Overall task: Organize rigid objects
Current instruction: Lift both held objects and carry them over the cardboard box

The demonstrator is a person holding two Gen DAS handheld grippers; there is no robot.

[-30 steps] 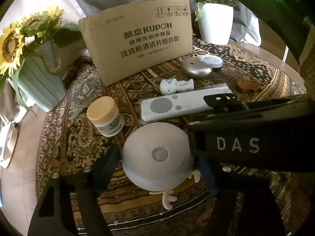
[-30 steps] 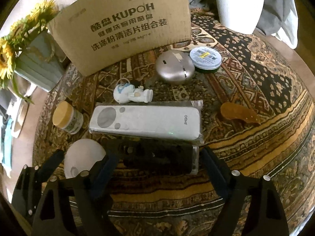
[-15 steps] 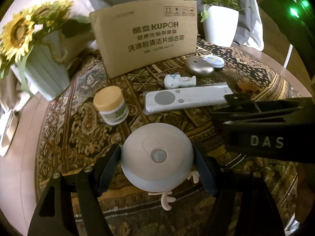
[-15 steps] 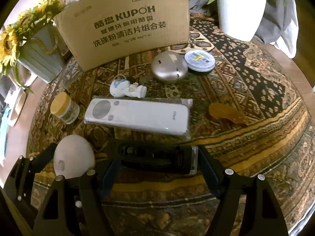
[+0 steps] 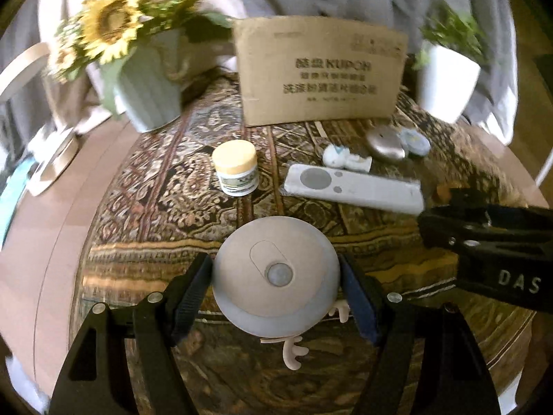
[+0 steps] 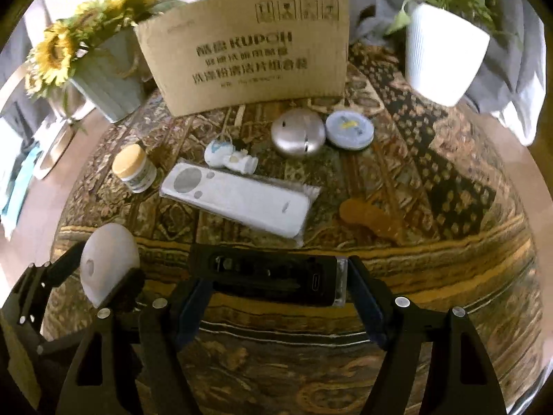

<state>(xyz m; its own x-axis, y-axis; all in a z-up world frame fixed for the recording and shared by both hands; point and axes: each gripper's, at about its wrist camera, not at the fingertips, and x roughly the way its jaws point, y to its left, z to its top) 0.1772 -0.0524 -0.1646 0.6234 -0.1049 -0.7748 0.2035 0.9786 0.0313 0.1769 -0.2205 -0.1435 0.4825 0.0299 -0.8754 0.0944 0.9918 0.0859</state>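
Note:
My left gripper (image 5: 276,290) is shut on a round grey disc light (image 5: 276,276) with a small sensor on its face and little antlers under it. It holds the disc just above the patterned rug (image 5: 155,207). My right gripper (image 6: 276,287) is shut on a black oblong device (image 6: 273,276) with a clear end cap, gripped end to end and held off the rug. In the right wrist view the left gripper and its disc light (image 6: 107,263) show at the lower left. The right gripper's black body (image 5: 490,242) crosses the right of the left wrist view.
On the rug lie a wrapped white remote (image 6: 238,200), an astronaut figurine (image 6: 228,159), a yellow-lidded jar (image 6: 134,169), a silver dome (image 6: 297,131), a round tin (image 6: 349,128) and an amber piece (image 6: 366,214). A cardboard box (image 6: 249,48), a sunflower vase (image 6: 107,76) and a white plant pot (image 6: 446,52) stand behind.
The right jaws closed onto the ends of the black device. Both grippers rose a little with their objects and rolled, so the scene now sits more level.

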